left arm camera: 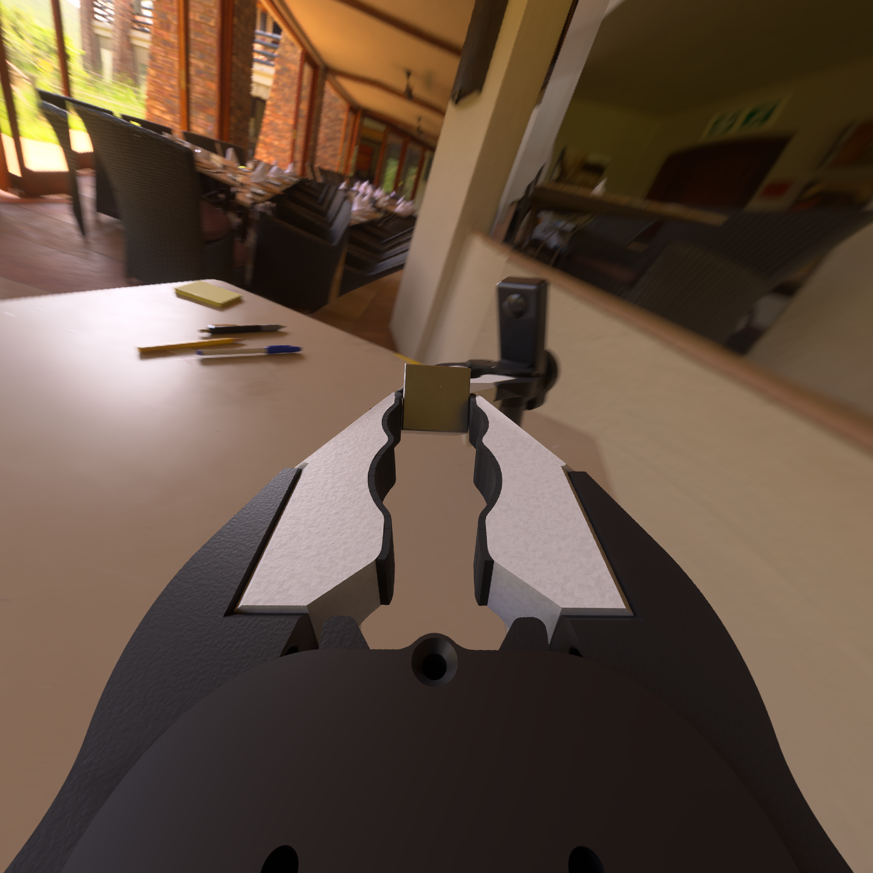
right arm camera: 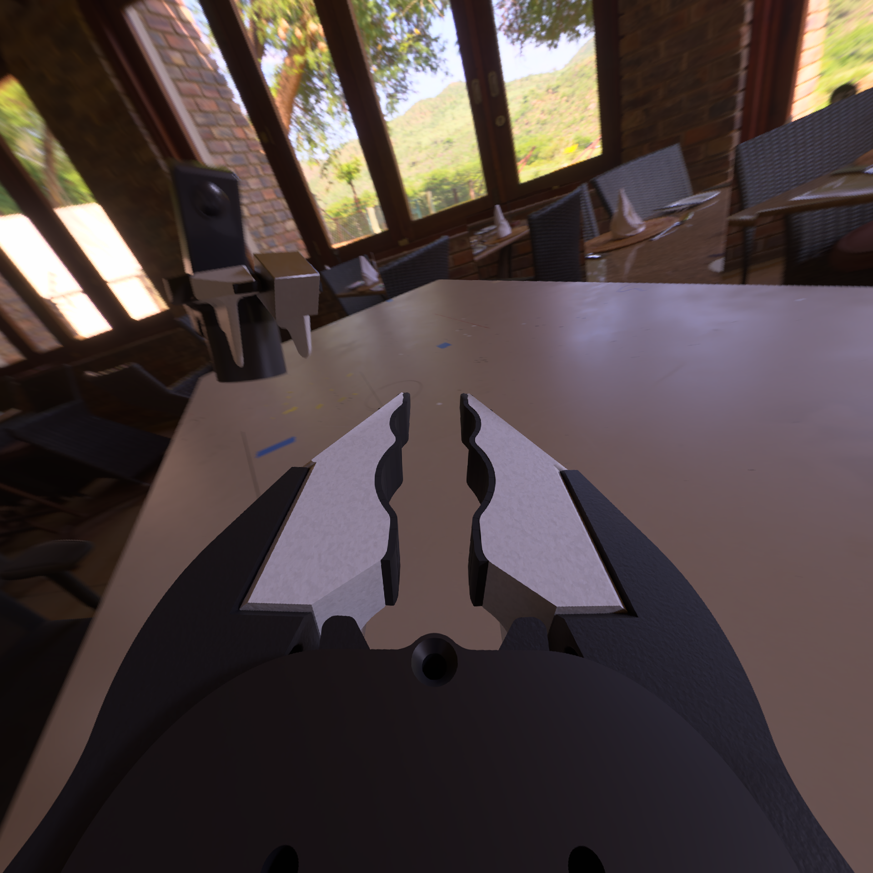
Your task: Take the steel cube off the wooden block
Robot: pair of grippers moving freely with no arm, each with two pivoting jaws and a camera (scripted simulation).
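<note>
In the left wrist view my left gripper (left arm camera: 434, 406) is shut on the steel cube (left arm camera: 435, 399). The cube is small, with brownish reflections, and is pinched between the two fingertips just above the beige table (left arm camera: 189, 472). No wooden block shows in either view. My right gripper (right arm camera: 435, 401) is over the table, its fingers a narrow gap apart with nothing between them. It also shows in the left wrist view (left arm camera: 508, 378), just behind the cube. The left gripper appears at upper left in the right wrist view (right arm camera: 269, 349), fingers pointing down; I cannot make out the cube there.
A yellow note pad (left arm camera: 209, 294), a black pen (left arm camera: 243, 328), a yellow pencil (left arm camera: 189, 345) and a blue pen (left arm camera: 250, 351) lie at the far left of the table. Small blue tape marks (right arm camera: 275, 446) sit near the table's left edge. Dark chairs stand beyond.
</note>
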